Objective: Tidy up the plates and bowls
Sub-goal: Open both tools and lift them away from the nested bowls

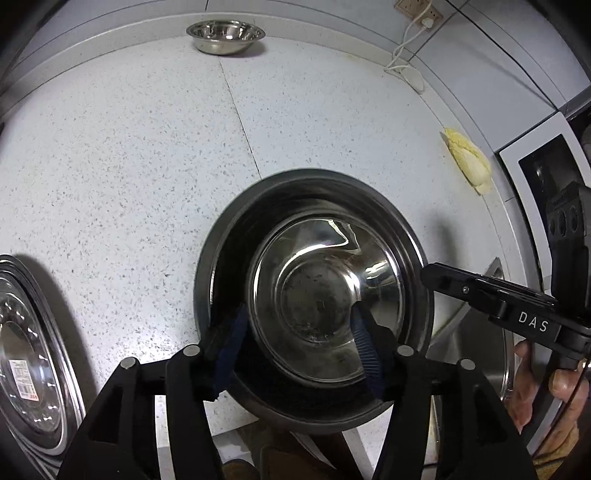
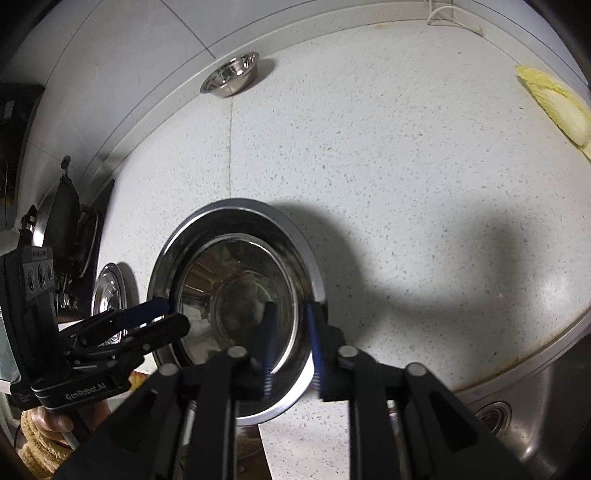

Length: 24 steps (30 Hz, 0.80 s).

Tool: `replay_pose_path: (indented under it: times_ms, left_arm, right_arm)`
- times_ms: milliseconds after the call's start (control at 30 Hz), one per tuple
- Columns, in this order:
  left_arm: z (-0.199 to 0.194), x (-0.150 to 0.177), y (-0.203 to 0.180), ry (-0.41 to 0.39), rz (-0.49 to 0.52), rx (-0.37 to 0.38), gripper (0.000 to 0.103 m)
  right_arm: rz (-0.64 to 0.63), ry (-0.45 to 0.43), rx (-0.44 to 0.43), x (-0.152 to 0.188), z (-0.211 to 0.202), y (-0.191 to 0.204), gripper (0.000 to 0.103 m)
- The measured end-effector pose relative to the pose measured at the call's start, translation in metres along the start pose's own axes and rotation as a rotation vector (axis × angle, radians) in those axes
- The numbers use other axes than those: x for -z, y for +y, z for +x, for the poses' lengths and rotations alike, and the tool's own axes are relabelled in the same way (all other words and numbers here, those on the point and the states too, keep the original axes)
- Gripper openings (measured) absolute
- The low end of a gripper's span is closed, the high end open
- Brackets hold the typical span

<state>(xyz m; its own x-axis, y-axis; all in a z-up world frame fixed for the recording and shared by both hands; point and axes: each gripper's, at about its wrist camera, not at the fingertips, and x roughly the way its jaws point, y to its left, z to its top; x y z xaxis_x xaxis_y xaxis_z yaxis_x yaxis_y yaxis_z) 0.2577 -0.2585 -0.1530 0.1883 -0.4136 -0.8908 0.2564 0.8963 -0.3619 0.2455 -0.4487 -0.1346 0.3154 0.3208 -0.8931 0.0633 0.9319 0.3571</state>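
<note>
A steel bowl (image 1: 317, 291) sits nested inside a wider dark-rimmed steel bowl (image 1: 221, 236) on the speckled white counter, near its front edge. My left gripper (image 1: 299, 332) is open, its blue pads straddling the near-left rim. My right gripper (image 2: 291, 343) is part closed, one pad inside and one outside the right rim of the nested bowls (image 2: 236, 295); I cannot tell if it grips. The right gripper also shows in the left wrist view (image 1: 480, 291), the left gripper in the right wrist view (image 2: 155, 317). A small steel bowl (image 1: 225, 35) stands at the back wall.
A steel plate with a label (image 1: 29, 354) lies at the left. A cabbage leaf (image 1: 469, 158) lies at the right by the wall. A sink (image 2: 517, 406) is at the right front. A white cable (image 1: 402, 51) hangs from a wall socket. A black appliance (image 1: 546, 166) stands far right.
</note>
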Motion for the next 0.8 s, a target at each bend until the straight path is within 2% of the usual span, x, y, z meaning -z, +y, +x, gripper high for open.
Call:
replay_pose_path:
  times_ms: [367,433,533,667,800]
  left_arm:
    - [-0.035,-0.004,0.039,-0.032,-0.08,0.051,0.055]
    - [-0.041,-0.011,0.05,-0.046,-0.102,0.037,0.057]
    - [-0.048,-0.028,0.073,-0.064,-0.143,0.016,0.059]
    - [-0.052,-0.064,0.107,-0.069,-0.21,0.002,0.059]
    - [-0.05,-0.117,0.137,-0.086,-0.264,-0.02,0.059]
  right_arm:
    - [0.009,-0.025,0.035,-0.009,-0.014,-0.01,0.026]
    - [0.008,-0.037,0.045,-0.017,-0.019,-0.01,0.03]
    - [-0.001,-0.066,0.052,-0.038,-0.027,-0.006,0.04]
    - [-0.034,-0.107,0.042,-0.084,-0.034,0.011,0.044]
    - [-0.076,-0.13,0.006,-0.141,-0.025,0.035,0.049]
